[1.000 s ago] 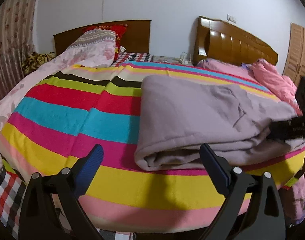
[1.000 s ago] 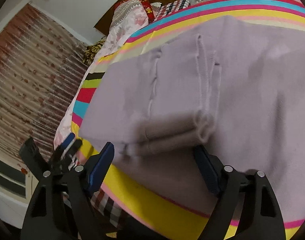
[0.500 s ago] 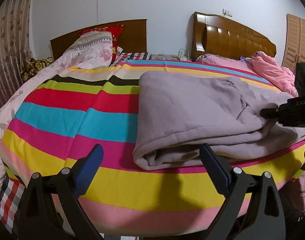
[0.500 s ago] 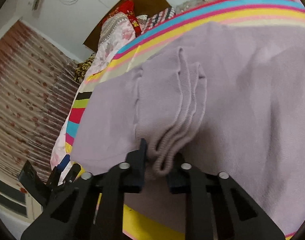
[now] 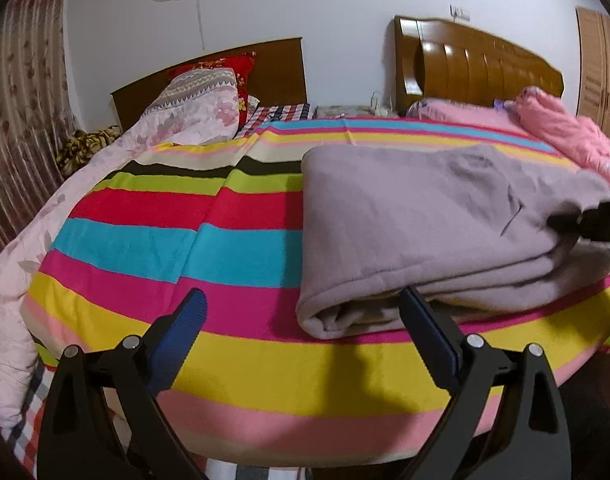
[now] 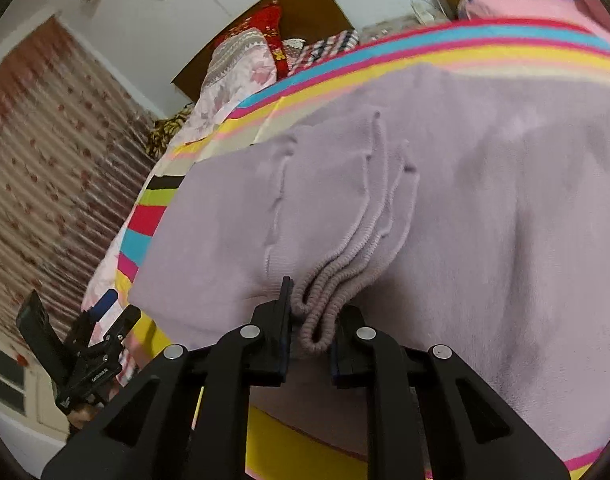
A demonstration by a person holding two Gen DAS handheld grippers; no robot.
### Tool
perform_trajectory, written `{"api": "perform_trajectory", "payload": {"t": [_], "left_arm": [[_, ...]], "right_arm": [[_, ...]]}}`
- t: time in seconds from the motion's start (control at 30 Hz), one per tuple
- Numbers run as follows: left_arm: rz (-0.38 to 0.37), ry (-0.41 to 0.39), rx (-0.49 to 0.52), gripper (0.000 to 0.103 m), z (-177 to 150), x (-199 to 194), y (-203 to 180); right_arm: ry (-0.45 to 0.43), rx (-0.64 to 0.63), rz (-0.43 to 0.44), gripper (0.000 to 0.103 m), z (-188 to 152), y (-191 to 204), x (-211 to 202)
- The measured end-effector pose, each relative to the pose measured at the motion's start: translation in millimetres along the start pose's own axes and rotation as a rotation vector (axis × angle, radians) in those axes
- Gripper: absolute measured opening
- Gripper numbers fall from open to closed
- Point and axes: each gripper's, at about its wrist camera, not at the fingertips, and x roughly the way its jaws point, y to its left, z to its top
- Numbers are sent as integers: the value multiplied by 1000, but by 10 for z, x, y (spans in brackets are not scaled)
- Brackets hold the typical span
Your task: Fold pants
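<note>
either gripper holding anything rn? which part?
Right gripper is shut on the lilac pants, pinching the bunched ribbed cuffs at the near edge. Left gripper is open, holding nothing.

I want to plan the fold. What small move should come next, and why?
Probably close the left gripper on the near folded edge of the pants. It is open and holds nothing, while the right gripper already pinches the ribbed cuffs.

Folded pants [image 5: 425, 220] lie on a striped bedspread [image 5: 165, 240] (left gripper [image 5: 305, 332] fingers apart).
</note>
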Motion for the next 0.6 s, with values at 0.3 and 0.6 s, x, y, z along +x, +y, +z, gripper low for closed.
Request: {"api": "perform_trajectory", "payload": {"t": [0.3,0.6], "left_arm": [[47,85,-85,100,-14,281,223],[106,-3,-212,97,118,79,462]], "right_arm": [[11,33,36,16,22,-71,17],[-33,8,54,15,79,-76,-116]]}}
